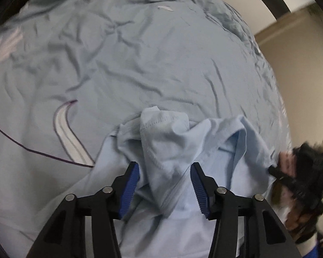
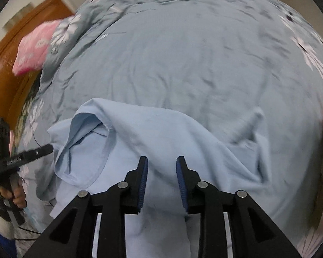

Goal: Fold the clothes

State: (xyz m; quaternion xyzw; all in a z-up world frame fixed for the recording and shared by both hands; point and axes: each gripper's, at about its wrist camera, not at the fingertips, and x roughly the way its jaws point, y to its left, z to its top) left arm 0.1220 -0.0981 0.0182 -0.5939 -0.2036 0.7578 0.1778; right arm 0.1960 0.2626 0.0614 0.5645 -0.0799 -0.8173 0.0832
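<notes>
A pale blue garment (image 1: 172, 150) is lying bunched on a bed covered with a grey-blue floral sheet (image 2: 183, 53), near the bed's edge. The left tongs (image 1: 164, 188) are standing wide apart over a raised, stitched fold of the garment; the cloth is lying between the blue pads (image 1: 129, 191) without being pinched. The right tongs (image 2: 161, 185) are hanging partly open above a flatter stretch of the same garment, holding nothing. A pink pillow (image 2: 34, 49) is resting at the bed's far left corner, beside a wooden panel (image 2: 8, 60).
</notes>
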